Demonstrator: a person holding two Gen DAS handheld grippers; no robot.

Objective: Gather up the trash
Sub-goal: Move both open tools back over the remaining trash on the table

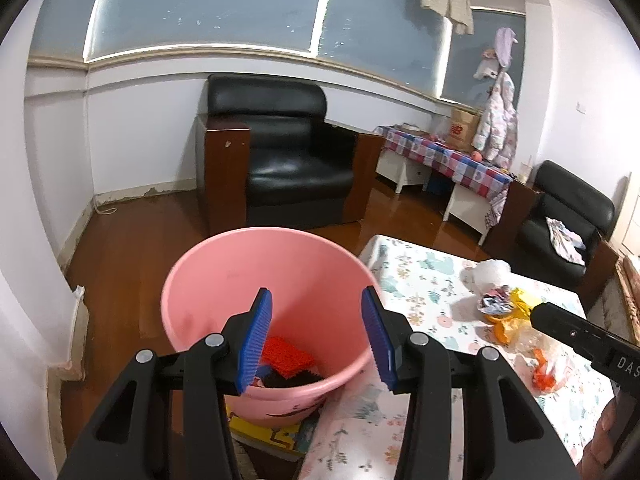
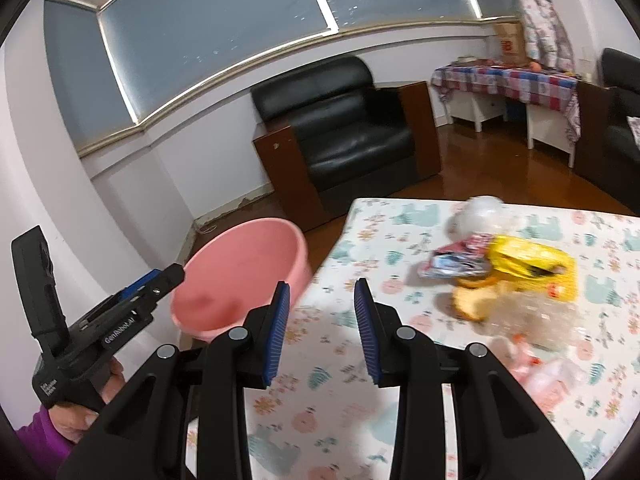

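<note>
Floral-clothed desk (image 2: 360, 400) beside an upright pink bucket (image 1: 276, 280), mouth up.
Both tools spread, empty: left tool (image 1: 318, 340) over bucket; right tool (image 2: 320, 332) over desk; trash pile (image 2: 508, 276) sprawls near the desk's far edge.

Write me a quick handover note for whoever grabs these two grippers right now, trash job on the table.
Left gripper: open, empty, poised over the pink bucket.
Right gripper: open, empty, above the patterned tablecloth, short of the trash.
Done: a red piece and dark scraps lie in the bucket, which stands on the floor at the table's corner.
Left: the pile on the table, namely white crumpled plastic, printed wrapper, yellow packet, orange peel, clear plastic with red bits.
</note>
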